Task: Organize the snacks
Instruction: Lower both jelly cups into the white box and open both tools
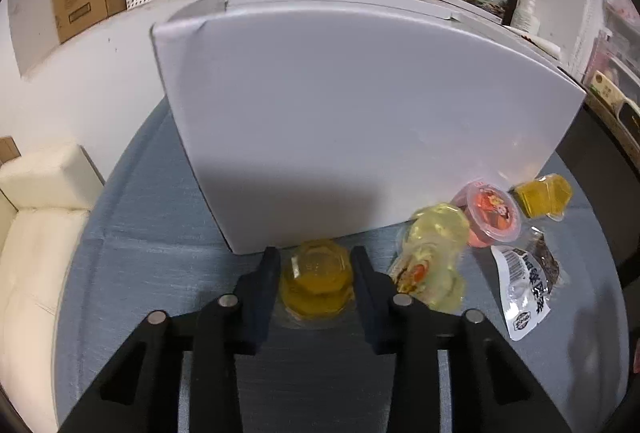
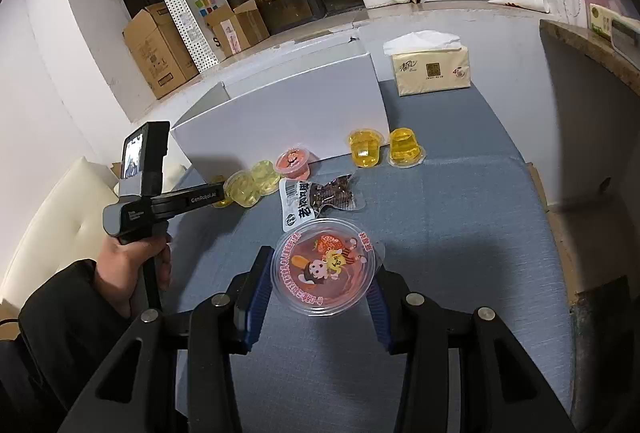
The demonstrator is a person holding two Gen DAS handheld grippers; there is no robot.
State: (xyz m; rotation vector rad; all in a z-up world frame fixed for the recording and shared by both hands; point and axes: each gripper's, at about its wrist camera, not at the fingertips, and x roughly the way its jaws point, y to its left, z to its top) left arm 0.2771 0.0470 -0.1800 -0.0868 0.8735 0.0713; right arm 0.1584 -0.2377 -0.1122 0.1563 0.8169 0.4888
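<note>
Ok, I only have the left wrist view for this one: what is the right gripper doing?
Observer: The right gripper is shut on a pink jelly cup with a cartoon lid.
Operator: Here the left gripper is shut on an orange jelly cup. Anything past the white box?
Observer: A tissue pack stands on the blue cloth beyond the box's far corner.
Operator: I see one yellow cup by the box. Alone?
Observer: No, a second yellow cup sits right beside it.
</note>
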